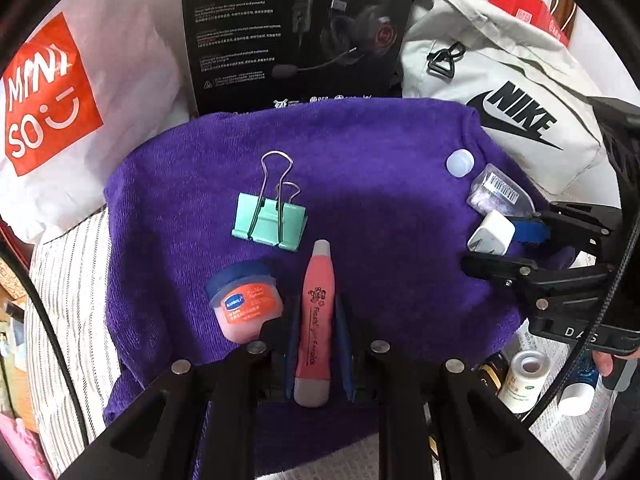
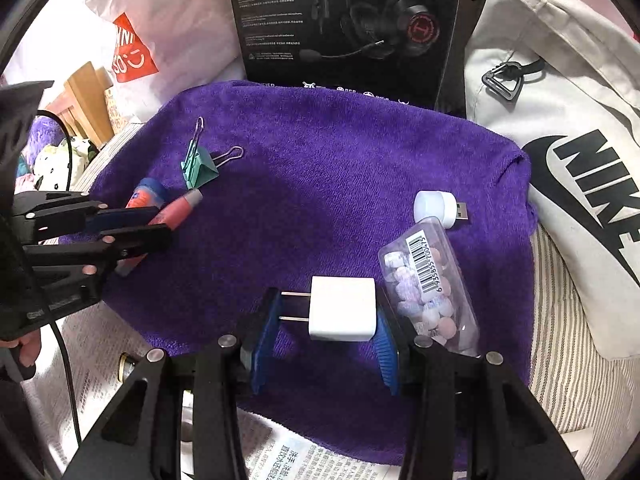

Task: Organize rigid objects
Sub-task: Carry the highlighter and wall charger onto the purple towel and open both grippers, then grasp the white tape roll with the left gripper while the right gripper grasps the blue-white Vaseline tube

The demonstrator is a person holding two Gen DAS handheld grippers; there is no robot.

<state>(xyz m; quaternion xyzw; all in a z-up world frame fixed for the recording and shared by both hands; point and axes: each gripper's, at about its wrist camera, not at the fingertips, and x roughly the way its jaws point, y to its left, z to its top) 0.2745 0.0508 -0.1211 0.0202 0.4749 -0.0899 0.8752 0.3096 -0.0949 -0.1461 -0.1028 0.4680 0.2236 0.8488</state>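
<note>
On the purple towel (image 1: 360, 152), my left gripper (image 1: 318, 308) is shut on a pink tube (image 1: 318, 320) with grey ends, which lies lengthwise between the blue pads. A small orange jar with a blue lid (image 1: 246, 304) sits just left of it, and a green binder clip (image 1: 270, 222) lies beyond. My right gripper (image 2: 328, 312) is shut on a white plug charger (image 2: 342, 308): the prongs meet the left pad and the body meets the right pad. Right of the charger lie a clear bottle of pellets (image 2: 428, 284) and a white USB light (image 2: 438, 206).
A black headset box (image 2: 344, 20) stands behind the towel. A white Nike bag (image 2: 580, 168) lies at the right and a Miniso bag (image 1: 52, 92) at the left. Newspaper (image 2: 280, 460) and small bottles (image 1: 520, 380) lie in front of the towel, and striped cloth (image 2: 568, 360) beside it.
</note>
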